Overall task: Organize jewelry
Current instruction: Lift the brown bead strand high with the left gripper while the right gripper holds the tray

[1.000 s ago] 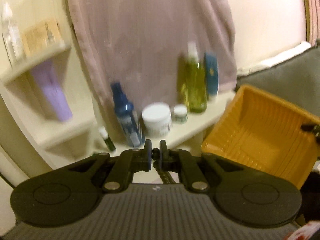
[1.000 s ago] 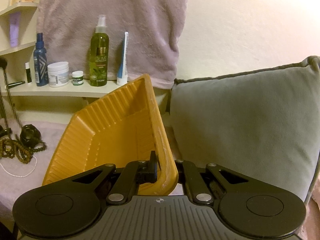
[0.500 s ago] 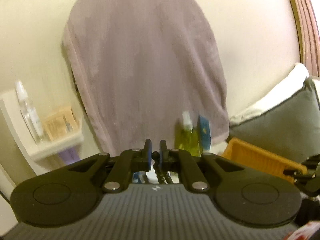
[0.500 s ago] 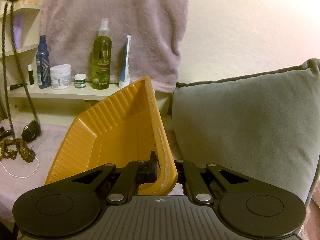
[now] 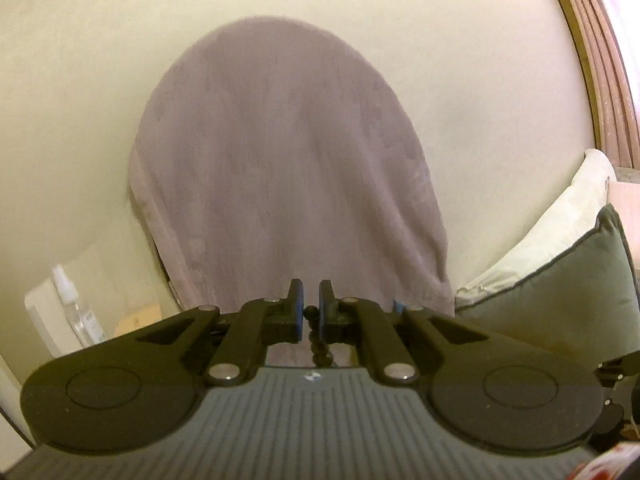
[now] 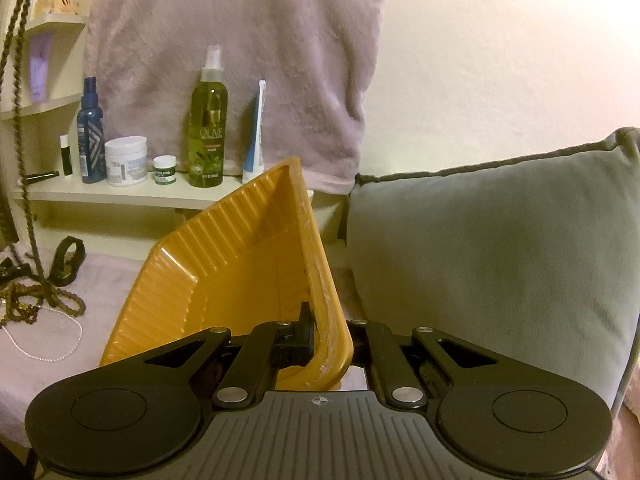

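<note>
Your left gripper pinches dark bead necklace, strand hanging to the bed | your right gripper clamps orange tray rim, tray tilted beside grey cushion.

The yellow tray looks like glossy moulded plastic with fine ribs on its walls, and beside it the grey cushion is a matt, soft cloth with a corded edge. Behind the tray, the mauve towel is a fluffy, matt fabric, and the olive bottle in front of it is clear shiny plastic. Left of the tray, the dark beaded necklace looks dull and knobbly, while the thin white bead strand is smooth and pearly.
</note>
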A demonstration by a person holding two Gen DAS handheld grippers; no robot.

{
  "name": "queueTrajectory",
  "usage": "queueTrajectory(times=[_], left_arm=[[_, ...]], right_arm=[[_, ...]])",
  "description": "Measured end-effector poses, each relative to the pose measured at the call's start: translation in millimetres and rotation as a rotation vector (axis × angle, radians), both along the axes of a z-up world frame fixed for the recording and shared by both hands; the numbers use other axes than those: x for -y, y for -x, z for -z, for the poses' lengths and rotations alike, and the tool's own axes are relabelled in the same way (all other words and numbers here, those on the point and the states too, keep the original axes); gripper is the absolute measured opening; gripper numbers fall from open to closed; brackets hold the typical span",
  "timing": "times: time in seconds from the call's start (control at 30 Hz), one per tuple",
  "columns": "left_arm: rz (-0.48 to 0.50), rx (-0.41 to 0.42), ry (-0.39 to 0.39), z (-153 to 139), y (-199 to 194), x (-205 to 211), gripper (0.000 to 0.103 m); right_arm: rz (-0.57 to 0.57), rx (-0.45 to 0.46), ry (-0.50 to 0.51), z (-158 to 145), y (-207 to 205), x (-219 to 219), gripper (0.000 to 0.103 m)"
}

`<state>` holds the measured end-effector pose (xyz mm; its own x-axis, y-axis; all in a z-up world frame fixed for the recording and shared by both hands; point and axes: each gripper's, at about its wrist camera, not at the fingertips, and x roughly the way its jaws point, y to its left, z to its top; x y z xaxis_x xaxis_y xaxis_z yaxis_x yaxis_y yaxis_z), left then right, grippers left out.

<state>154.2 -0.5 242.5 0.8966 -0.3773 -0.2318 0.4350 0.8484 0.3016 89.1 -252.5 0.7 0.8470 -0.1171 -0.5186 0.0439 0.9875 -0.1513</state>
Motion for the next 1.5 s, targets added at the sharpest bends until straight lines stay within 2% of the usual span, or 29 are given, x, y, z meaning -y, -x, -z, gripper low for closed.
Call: queueTrajectory(times=[0.73, 0.87, 1.17, 1.5], left_arm=[[0.023, 0.104, 0.022, -60, -5, 19, 0.007], [0.007, 0.122, 0.062, -73, -8, 14, 0.007], [-0.003, 0.183, 0.071, -109, -4, 11, 0.007], [-0.030, 0.220, 0.098, -132, -7, 1, 0.007]], right_arm=[[0.007, 0.012, -0.004, -1, -1, 3, 0.007], [0.007, 0.012, -0.005, -1, -2, 4, 0.007], [0.012, 0.014, -0.007, 0, -3, 4, 0.007], [0.014, 0.016, -0.007, 0, -4, 4, 0.008]])
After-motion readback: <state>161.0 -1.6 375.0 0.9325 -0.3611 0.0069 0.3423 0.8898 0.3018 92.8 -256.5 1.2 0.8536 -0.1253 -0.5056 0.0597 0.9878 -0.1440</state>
